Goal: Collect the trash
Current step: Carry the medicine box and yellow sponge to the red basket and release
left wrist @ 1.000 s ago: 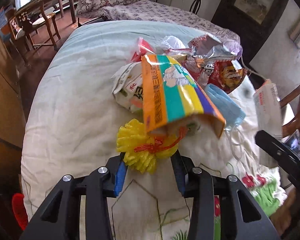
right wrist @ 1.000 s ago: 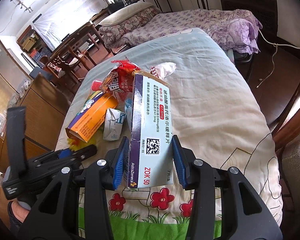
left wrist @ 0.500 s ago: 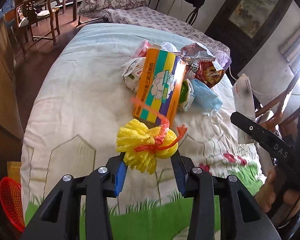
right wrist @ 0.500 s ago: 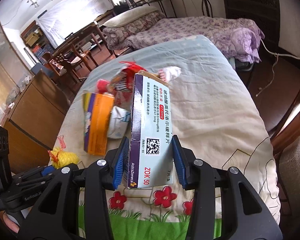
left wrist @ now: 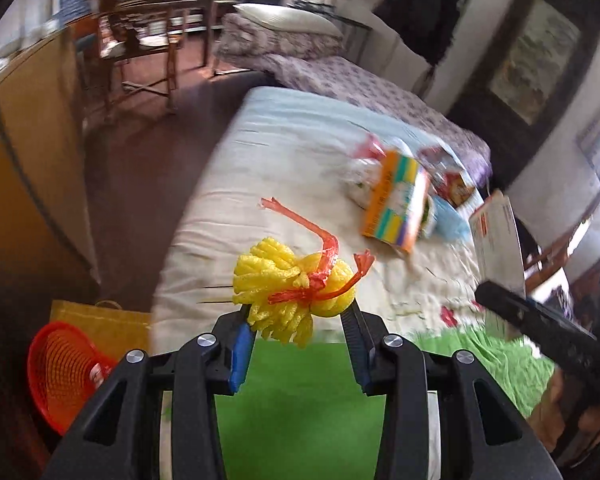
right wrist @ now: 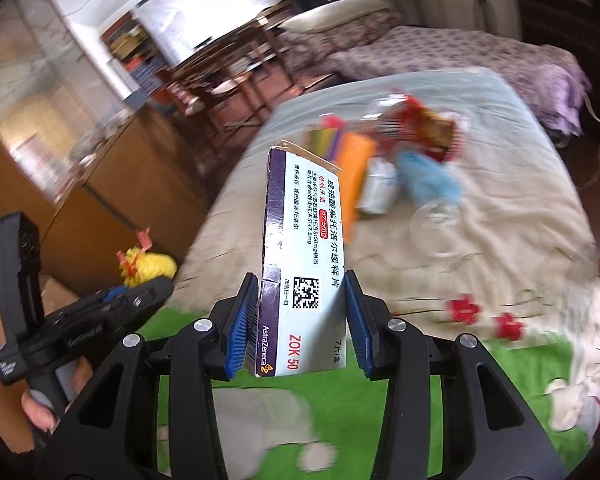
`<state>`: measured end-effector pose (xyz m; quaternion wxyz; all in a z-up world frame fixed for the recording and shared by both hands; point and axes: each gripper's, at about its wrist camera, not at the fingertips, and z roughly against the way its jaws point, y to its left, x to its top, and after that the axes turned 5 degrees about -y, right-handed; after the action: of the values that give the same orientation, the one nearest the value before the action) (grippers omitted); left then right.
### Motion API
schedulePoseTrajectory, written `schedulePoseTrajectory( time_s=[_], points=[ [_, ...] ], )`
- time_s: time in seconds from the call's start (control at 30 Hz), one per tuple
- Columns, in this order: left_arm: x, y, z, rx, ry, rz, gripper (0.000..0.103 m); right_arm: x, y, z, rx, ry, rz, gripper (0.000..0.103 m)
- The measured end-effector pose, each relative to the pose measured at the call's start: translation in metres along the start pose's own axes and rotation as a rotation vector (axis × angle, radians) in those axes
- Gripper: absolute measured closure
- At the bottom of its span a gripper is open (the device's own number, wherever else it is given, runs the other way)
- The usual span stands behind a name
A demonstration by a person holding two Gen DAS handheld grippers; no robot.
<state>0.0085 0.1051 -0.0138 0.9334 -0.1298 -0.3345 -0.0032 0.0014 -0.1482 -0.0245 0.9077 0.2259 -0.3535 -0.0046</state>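
Observation:
My left gripper (left wrist: pixel 298 320) is shut on a yellow foam net tied with a red strip (left wrist: pixel 292 280), held above the bed's near left corner. It also shows in the right wrist view (right wrist: pixel 148 266). My right gripper (right wrist: pixel 302 320) is shut on a white and purple medicine box (right wrist: pixel 300 248), also seen at the right of the left wrist view (left wrist: pixel 498 240). A pile of trash lies on the bed: an orange striped box (left wrist: pixel 396 204), red snack wrappers (right wrist: pixel 416 124), a blue mask (right wrist: pixel 428 178) and a small white carton (right wrist: pixel 378 192).
A red mesh basket (left wrist: pixel 64 372) stands on the floor left of the bed, beside a yellow bag (left wrist: pixel 100 320). A wooden cabinet (left wrist: pixel 24 184) lines the left side. Wooden chairs (left wrist: pixel 140 56) and a second bed (left wrist: pixel 340 76) stand farther back.
Both grippers have pulled back from the trash pile towards the bed's near end and swung left, each keeping its item. The red basket has come further into the left wrist view.

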Motion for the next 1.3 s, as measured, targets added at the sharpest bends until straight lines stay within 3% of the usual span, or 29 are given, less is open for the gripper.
schedulePoseTrajectory(
  time_s=[0.37,0.73,1.0,1.3],
  points=[
    [-0.001,0.108,0.062,0.134,-0.102,0.187,0.063,-0.001,0.140,-0.030,0.166,0.177,0.270,0.060],
    [-0.046,0.250,0.093,0.285,-0.047,0.459,0.063,-0.039,0.269,-0.117,0.324,0.438,0.366,0.060],
    [-0.086,0.332,0.090,0.334,0.045,0.618,0.063,-0.081,0.319,-0.178,0.334,0.599,0.388,0.059],
    [-0.110,0.363,0.064,0.344,0.131,0.703,0.063,-0.108,0.329,-0.224,0.325,0.718,0.351,0.059]
  ],
)
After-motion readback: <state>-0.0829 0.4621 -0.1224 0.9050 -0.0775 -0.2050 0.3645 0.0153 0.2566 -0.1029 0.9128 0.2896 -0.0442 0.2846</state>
